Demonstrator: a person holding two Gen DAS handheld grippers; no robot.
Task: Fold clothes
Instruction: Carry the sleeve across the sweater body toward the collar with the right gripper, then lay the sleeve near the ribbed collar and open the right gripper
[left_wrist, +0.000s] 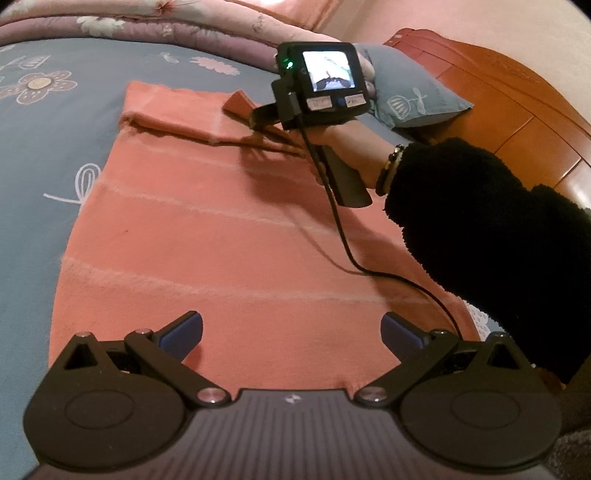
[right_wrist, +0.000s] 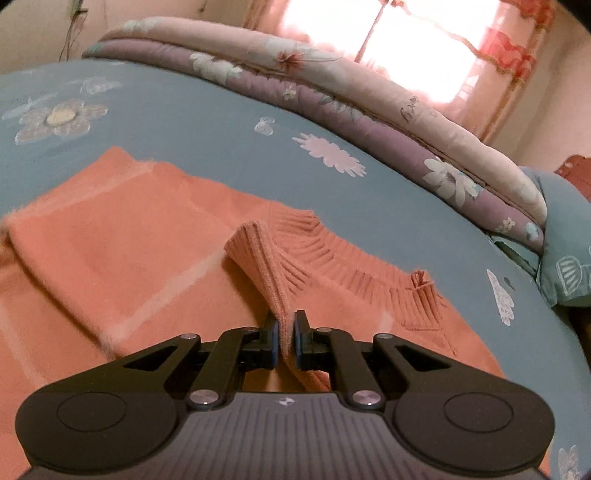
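Your black fleece sleeve (left_wrist: 480, 221) hides the coral knitted sweater's (left_wrist: 221, 240) right side; the picture on the right tool's small screen (left_wrist: 330, 71) is too tiny to read.

Orange knit sweater (left_wrist: 207, 236) flat on blue floral bedsheet (left_wrist: 48, 155), ribbed cuff (right_wrist: 266, 266) lifted.

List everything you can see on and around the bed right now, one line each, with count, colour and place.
sweater: one, salmon orange with pale stripes, flat on the bed, one sleeve folded across.
ribbed cuff: one, orange, pinched in the right gripper.
bedsheet: one, blue, floral.
quilts: two, cream and purple, stacked at the far edge.
pillow: one, blue, by the headboard.
headboard: one, reddish wood.
left gripper: open, over the sweater.
right gripper: shut on cuff.
sleeve: black.
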